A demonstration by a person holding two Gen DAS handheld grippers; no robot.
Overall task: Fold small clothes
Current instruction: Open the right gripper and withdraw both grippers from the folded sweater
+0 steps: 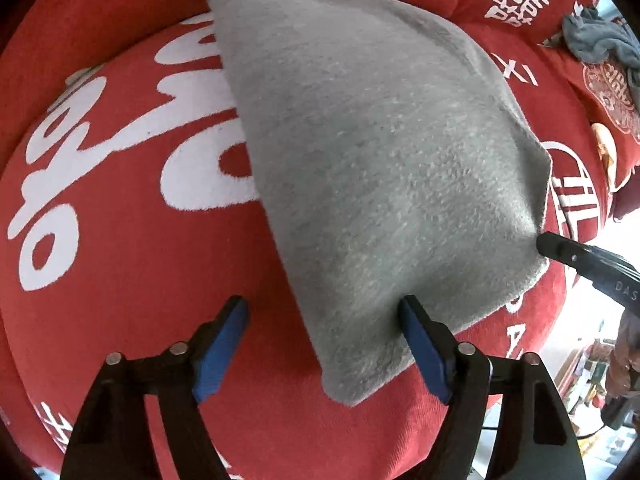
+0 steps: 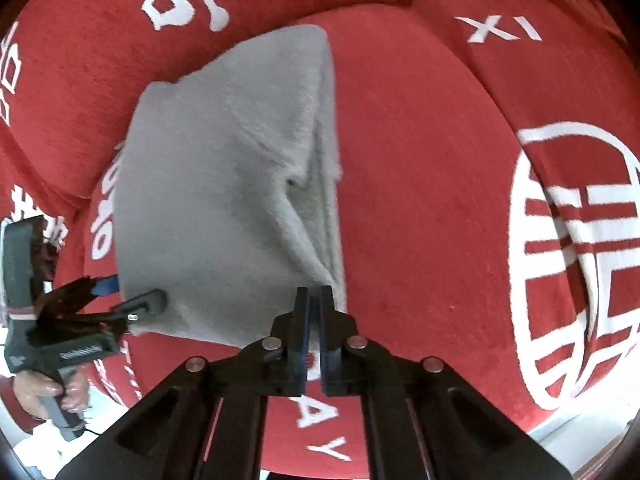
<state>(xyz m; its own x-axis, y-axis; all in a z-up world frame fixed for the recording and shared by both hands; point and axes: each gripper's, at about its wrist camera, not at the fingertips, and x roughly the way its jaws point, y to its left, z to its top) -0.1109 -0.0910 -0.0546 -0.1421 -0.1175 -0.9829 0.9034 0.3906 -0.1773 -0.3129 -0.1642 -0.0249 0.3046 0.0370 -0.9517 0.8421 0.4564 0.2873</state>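
A folded grey cloth (image 1: 380,168) lies on a red blanket (image 1: 132,280) with white characters. My left gripper (image 1: 323,302) stands open, pointing down over the cloth's near corner. Its right finger (image 1: 420,340) rests on the cloth's edge and its left finger (image 1: 224,340) is over bare blanket. In the right wrist view the grey cloth (image 2: 224,200) fills the left half. My right gripper (image 2: 315,294) is shut at the cloth's near right corner, which seems pinched between the pads. From the left wrist view the right gripper's tip (image 1: 560,248) meets the cloth's raised right edge.
A crumpled dark grey-blue garment (image 1: 600,40) lies at the far right of the blanket. The blanket's edge (image 1: 552,360) drops off at the right, with floor and clutter beyond. A person's hand (image 2: 52,392) holds the left gripper's handle at the lower left.
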